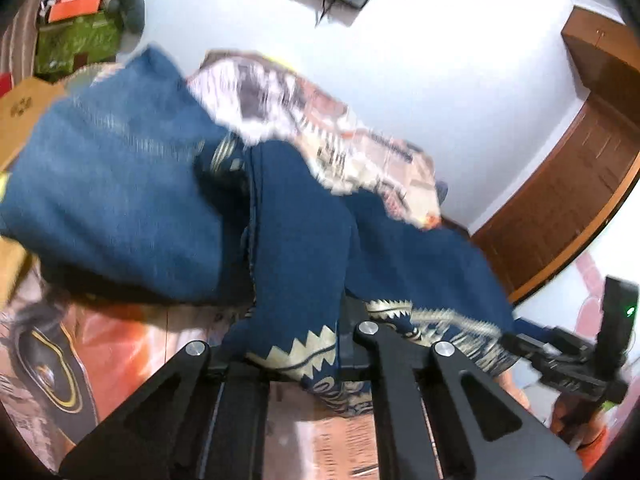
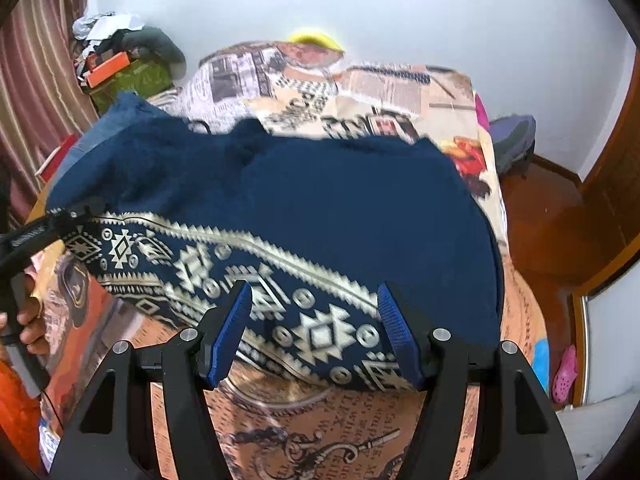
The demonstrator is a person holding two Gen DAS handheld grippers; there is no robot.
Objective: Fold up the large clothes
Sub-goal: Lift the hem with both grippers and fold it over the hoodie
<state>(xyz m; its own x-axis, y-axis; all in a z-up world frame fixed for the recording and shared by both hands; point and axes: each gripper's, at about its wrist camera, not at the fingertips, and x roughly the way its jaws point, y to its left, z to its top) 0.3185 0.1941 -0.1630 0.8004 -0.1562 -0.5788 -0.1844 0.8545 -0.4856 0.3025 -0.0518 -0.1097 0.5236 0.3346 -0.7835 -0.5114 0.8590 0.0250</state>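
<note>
While my left gripper [image 1: 298, 356] pinches the patterned hem of the blue garment [image 2: 320, 200], the cloth rises in a bunched fold straight up from between its black fingers, filling the middle of the left wrist view. Its jaws are pressed together on the fabric, with the cream zigzag border sitting right at the bite. My right gripper [image 2: 316, 332] stands spread, its blue pads [image 2: 236, 332] on either side of the patterned band [image 2: 312, 320] low in the right wrist view; the pads do not press on the cloth, though the band lies between them.

The garment lies spread across the bed [image 2: 400, 92], covering the middle of the right wrist frame, with its plain blue part above and the patterned band running from middle left down to lower centre. A printed bedsheet [image 2: 320, 420] shows beneath it. At the left edge of that frame my hand [image 2: 30, 320] grips the handle of the left gripper. A wooden door [image 1: 560, 200] stands at right, and a green bag [image 2: 132, 80] sits at upper left.
</note>
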